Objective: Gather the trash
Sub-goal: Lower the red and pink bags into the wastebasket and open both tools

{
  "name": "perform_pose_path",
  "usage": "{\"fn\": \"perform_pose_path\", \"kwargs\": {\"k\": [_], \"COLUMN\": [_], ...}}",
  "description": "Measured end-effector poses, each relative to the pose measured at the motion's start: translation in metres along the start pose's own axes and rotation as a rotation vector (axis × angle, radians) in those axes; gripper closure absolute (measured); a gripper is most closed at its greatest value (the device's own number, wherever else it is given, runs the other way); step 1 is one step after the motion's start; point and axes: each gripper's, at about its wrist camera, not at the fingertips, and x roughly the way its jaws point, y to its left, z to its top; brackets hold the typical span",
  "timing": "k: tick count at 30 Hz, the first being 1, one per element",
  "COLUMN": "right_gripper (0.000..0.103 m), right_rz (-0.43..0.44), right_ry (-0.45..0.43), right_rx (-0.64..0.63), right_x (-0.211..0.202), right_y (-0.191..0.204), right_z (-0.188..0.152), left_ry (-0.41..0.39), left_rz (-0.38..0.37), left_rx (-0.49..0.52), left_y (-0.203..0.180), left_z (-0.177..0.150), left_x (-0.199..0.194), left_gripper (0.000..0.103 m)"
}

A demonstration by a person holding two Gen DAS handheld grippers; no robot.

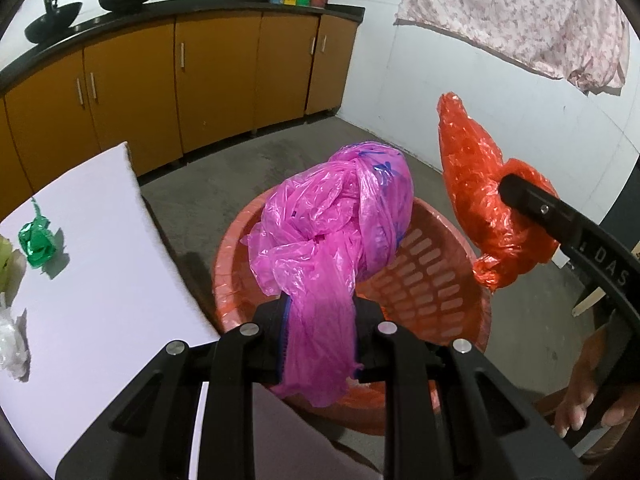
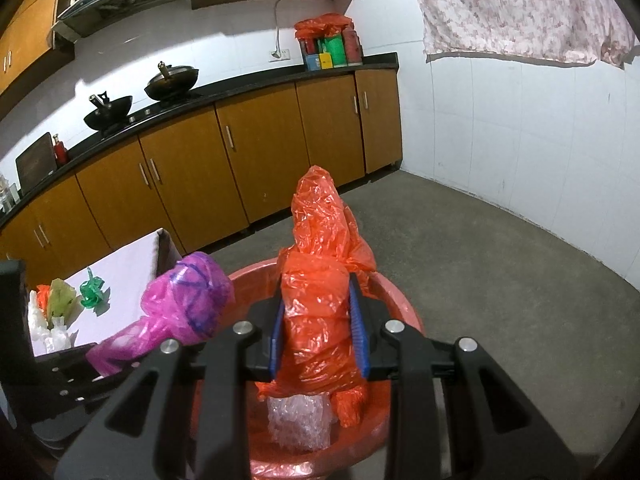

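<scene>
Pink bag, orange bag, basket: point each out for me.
pink bag (image 1: 328, 216): left wrist view, on its bunched middle.
orange bag (image 2: 320, 292): right wrist view, on the crumpled middle between the pads.
basket (image 1: 436, 276): left wrist view, on its slotted inner wall.

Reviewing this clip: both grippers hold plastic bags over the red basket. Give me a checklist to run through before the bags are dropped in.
1. Left gripper clamped on the pink bag: ok.
2. Right gripper clamped on the orange bag: ok.
3. Pink bag over the basket: ok, it hangs above the opening.
4. Orange bag over the basket: ok in the right wrist view; in the left wrist view it looks nearer the rim.
5. Room in the basket: ok, only a clear wrap shows inside.
6. Trash left on the table: not ok, the green wrapper and other pieces remain.
</scene>
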Motion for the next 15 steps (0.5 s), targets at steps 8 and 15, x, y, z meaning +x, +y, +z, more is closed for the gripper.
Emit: {"fn": "perform_pose_path", "kwargs": {"k": [8, 15], "right_gripper": [0.058, 0.052], "right_rz": [0.015, -0.014], "right_ry": [-0.009, 0.001], "right_rx": [0.034, 0.047], "right_x": [0.007, 0.007], "right_y": [-0.008, -0.016], "right_z": [-0.002, -0.007], "left_ry": [0.033, 0.044], "left_rz": [-0.026, -0.016], "left_rx": [-0.014, -0.043], "left_y": [0.005, 0.021], "left_z": [-0.001, -0.008], "left_x": [0.012, 0.008], "left_gripper": [0.065, 0.059]}}
